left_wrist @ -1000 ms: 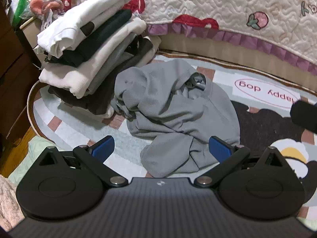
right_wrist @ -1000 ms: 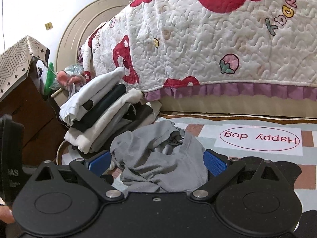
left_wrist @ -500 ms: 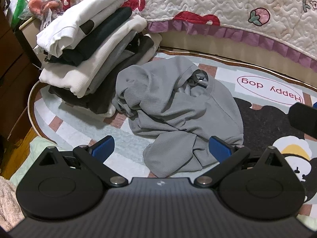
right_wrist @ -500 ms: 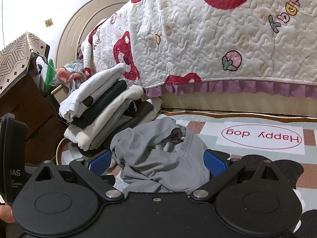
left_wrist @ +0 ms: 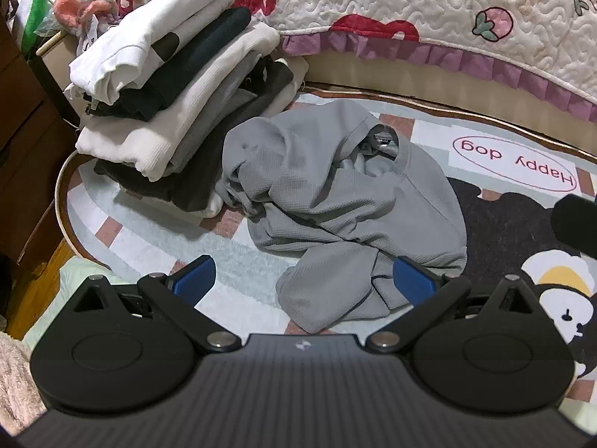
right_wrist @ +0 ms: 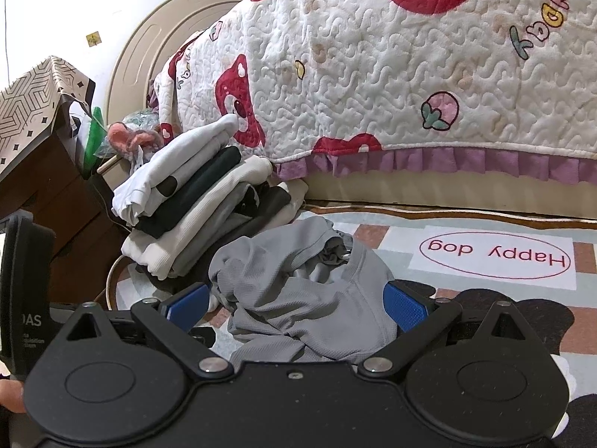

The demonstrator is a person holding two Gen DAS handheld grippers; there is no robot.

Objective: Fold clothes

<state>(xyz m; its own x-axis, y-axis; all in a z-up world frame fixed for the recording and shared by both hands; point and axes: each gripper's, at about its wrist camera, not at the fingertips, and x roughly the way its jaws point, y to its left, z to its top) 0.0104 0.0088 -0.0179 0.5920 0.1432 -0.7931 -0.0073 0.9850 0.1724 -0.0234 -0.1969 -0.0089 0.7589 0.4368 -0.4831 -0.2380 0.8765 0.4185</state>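
A crumpled grey shirt (left_wrist: 335,201) lies on the patterned rug, its neck label facing up; it also shows in the right wrist view (right_wrist: 298,298). My left gripper (left_wrist: 302,283) is open and empty, hovering above the shirt's near edge. My right gripper (right_wrist: 294,306) is open and empty, low over the shirt's near side. The right gripper's body shows at the right edge of the left wrist view (left_wrist: 576,224). The left gripper's body shows at the left edge of the right wrist view (right_wrist: 22,298).
A leaning stack of folded white, black and grey clothes (left_wrist: 179,86) stands left of the shirt, also in the right wrist view (right_wrist: 194,201). A bed with a quilted cover (right_wrist: 410,74) runs behind. A dark wooden cabinet (right_wrist: 48,201) stands at left. The rug (left_wrist: 515,160) reads "Happy dog".
The left gripper has drawn back and risen a little, so the shirt sits more fully in view. The right gripper has shifted slightly. The shirt has settled flatter.
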